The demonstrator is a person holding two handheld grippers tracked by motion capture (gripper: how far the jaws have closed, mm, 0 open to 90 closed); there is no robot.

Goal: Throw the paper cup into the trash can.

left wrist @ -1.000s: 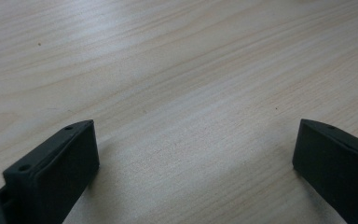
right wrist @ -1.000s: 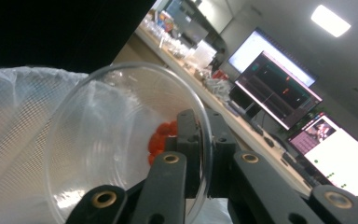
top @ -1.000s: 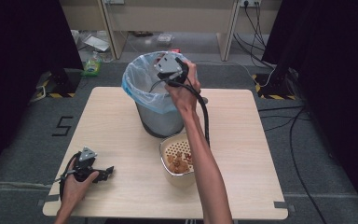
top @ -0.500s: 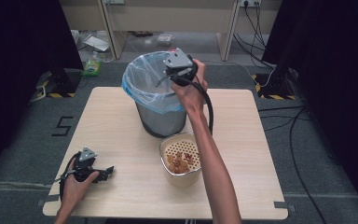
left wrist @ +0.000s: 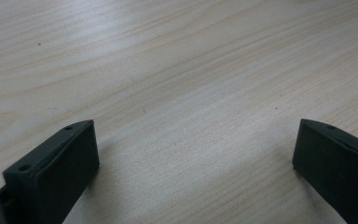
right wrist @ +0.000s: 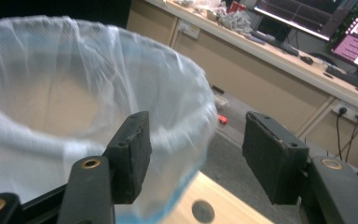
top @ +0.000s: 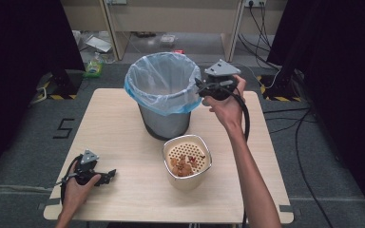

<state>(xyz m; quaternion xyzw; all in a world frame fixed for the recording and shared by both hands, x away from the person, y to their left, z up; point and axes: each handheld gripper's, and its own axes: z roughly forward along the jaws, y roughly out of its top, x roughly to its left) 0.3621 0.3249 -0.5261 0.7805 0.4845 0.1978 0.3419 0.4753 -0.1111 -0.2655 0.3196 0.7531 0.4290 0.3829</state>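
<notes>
A pale wooden table (top: 123, 142) carries a grey bin lined with a blue-white bag (top: 164, 97) near its far middle, a cream perforated basket holding food scraps (top: 187, 161) just in front, and the left gripper (top: 108, 175) resting at the near left corner

Grey waste bin (top: 164, 121), lined with a translucent blue-tinted bag (right wrist: 74, 93), stands upright at the table's far centre. Cream perforated strainer bowl (top: 187, 161) sits just in front, holding brownish food scraps (top: 183, 165).
</notes>
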